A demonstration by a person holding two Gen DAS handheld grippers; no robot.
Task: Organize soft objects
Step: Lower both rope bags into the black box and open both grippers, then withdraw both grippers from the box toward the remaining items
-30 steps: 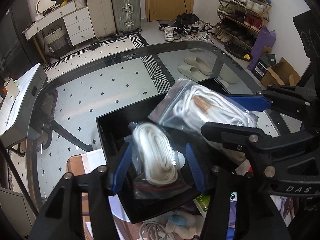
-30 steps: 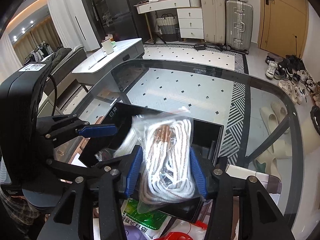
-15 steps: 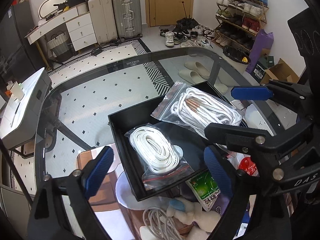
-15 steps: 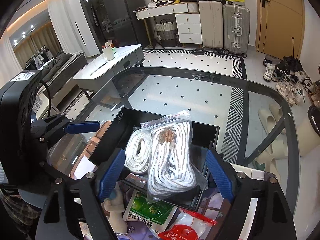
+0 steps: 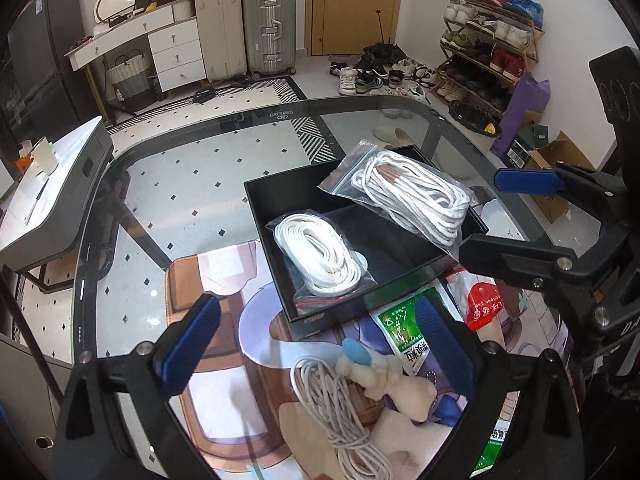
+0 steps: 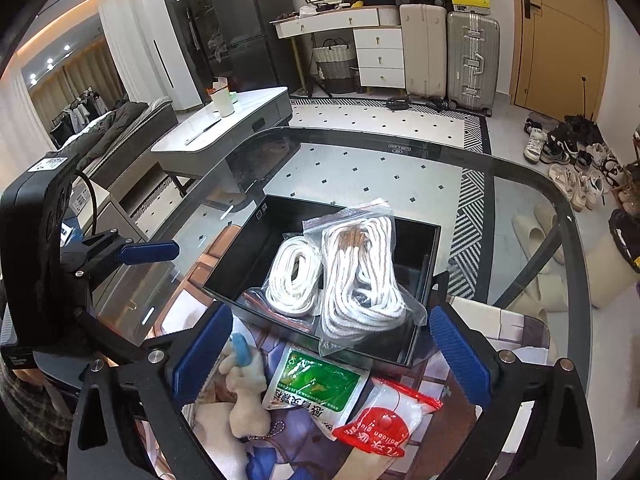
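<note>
Left wrist view, left gripper jaws opening, nothing between them, bagged flat white cord inside black box; right wrist view, right gripper jaws opening, empty, bagged white rope leaning on box rim.

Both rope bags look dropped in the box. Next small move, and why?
Probably bring the left gripper down onto the loose cord. Both bagged ropes lie in the black box; both grippers' jaws are opening with nothing between them; the cord lies outside the box, just below it.
</note>
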